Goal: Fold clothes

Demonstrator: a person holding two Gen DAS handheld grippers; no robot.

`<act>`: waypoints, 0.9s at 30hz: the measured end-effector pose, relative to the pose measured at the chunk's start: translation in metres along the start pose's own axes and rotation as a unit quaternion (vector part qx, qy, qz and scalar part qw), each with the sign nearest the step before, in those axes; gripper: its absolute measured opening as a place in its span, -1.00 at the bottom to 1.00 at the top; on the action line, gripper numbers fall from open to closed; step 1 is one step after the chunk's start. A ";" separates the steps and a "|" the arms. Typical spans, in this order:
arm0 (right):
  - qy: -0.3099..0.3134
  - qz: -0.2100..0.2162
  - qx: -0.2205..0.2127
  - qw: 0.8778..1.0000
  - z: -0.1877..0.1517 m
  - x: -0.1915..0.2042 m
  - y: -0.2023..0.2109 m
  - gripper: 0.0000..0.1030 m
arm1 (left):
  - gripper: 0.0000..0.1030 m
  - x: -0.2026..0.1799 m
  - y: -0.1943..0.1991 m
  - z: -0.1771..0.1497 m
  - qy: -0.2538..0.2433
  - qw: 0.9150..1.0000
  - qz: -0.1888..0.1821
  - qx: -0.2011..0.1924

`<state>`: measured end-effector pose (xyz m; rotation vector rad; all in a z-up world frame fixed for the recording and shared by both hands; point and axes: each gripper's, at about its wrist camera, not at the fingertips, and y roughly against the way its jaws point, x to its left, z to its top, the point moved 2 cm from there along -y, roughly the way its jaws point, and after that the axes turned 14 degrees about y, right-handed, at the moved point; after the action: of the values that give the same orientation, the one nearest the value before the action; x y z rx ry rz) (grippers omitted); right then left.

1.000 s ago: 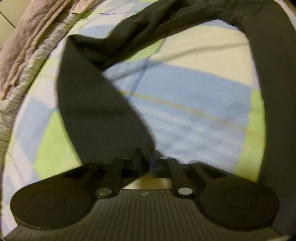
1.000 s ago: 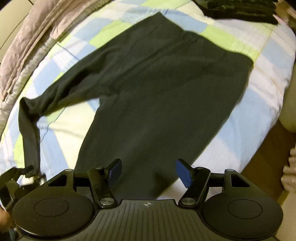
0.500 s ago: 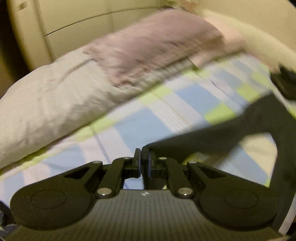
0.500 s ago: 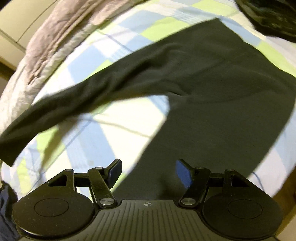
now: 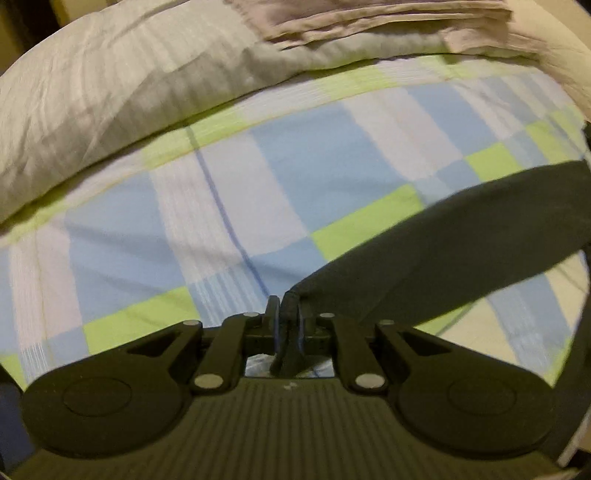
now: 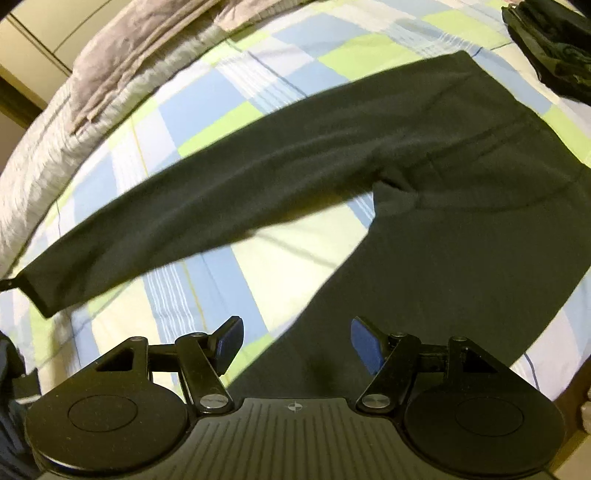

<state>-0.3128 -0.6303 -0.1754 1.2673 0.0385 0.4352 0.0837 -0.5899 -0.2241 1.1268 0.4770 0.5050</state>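
Observation:
Dark pants [image 6: 424, 155] lie spread on the checked bed sheet [image 6: 192, 107]. One leg [image 6: 184, 206] stretches out straight to the left. My left gripper [image 5: 286, 306] pinches that leg's hem [image 5: 295, 295]; its jaws are easing apart a little, with the cloth still pressed between them. The leg [image 5: 461, 243] runs off to the right from it, slightly lifted. My right gripper [image 6: 297, 341] stands open above the other leg [image 6: 369, 314] with nothing between its blue pads [image 6: 231, 339].
A grey striped pillow [image 5: 110, 92] and a folded pinkish blanket [image 5: 369, 18] lie at the bed's head. A dark pile of clothes [image 6: 546, 40] sits at the far right corner. The bed's edge [image 6: 554, 369] drops off at the lower right.
My left gripper has swung leftward and up with the hem, pulling the bent leg out straight toward the pillow. The right gripper has shifted sideways over the other leg and stays open.

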 end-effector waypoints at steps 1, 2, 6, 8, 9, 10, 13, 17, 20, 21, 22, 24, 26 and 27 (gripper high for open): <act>0.003 -0.001 0.006 1.000 -0.002 0.000 -0.001 0.32 | -0.82 0.005 -0.002 -0.001 0.007 1.000 0.004 -0.003; 0.004 -0.001 0.008 1.000 -0.003 0.000 -0.003 0.32 | -0.79 0.010 -0.005 0.000 0.014 1.000 0.009 -0.007; 0.009 -0.001 0.013 1.000 -0.004 0.003 -0.006 0.32 | -0.65 0.023 -0.011 0.011 0.031 0.997 0.062 -0.029; 0.011 0.000 0.013 1.000 -0.002 0.006 -0.007 0.32 | -0.49 0.026 -0.007 0.010 0.026 0.996 0.069 -0.042; 0.012 0.001 0.014 1.000 -0.001 0.007 -0.008 0.32 | -0.43 0.025 -0.005 0.006 0.011 0.996 0.071 -0.048; 0.013 0.003 0.013 1.000 0.000 0.008 -0.009 0.32 | -0.38 0.019 -0.003 -0.001 -0.017 0.996 0.072 -0.051; 0.019 0.008 0.016 1.000 0.000 0.013 -0.014 0.32 | -0.22 -0.006 -0.004 -0.029 -0.126 0.988 0.074 -0.055; 0.018 0.011 0.027 0.999 -0.004 0.016 -0.019 0.32 | -0.17 -0.043 -0.025 -0.070 -0.251 0.966 0.063 -0.031; 0.017 0.008 0.036 0.999 -0.010 0.015 -0.021 0.32 | -0.17 -0.061 -0.043 -0.085 -0.281 0.958 0.054 -0.011; 0.016 0.005 0.037 0.999 -0.011 0.013 -0.020 0.32 | -0.17 -0.065 -0.046 -0.087 -0.277 0.960 0.048 -0.007; 0.014 0.003 0.038 0.999 -0.012 0.011 -0.019 0.32 | -0.17 -0.069 -0.049 -0.088 -0.271 0.962 0.041 -0.003; 0.008 -0.005 0.034 0.999 -0.014 0.003 -0.013 0.32 | -0.17 -0.080 -0.048 -0.093 -0.267 0.963 0.028 0.002; -0.002 -0.014 0.030 0.999 -0.016 -0.008 -0.005 0.32 | -0.15 -0.094 -0.045 -0.100 -0.268 0.963 0.017 0.008; -0.009 -0.019 0.028 0.999 -0.017 -0.016 -0.001 0.32 | -0.11 -0.102 -0.042 -0.104 -0.268 0.963 0.014 0.012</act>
<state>-0.3315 -0.6207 -0.1849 1.3240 0.0594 0.3923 -0.0526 -0.5905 -0.2890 1.2381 -0.0056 0.2019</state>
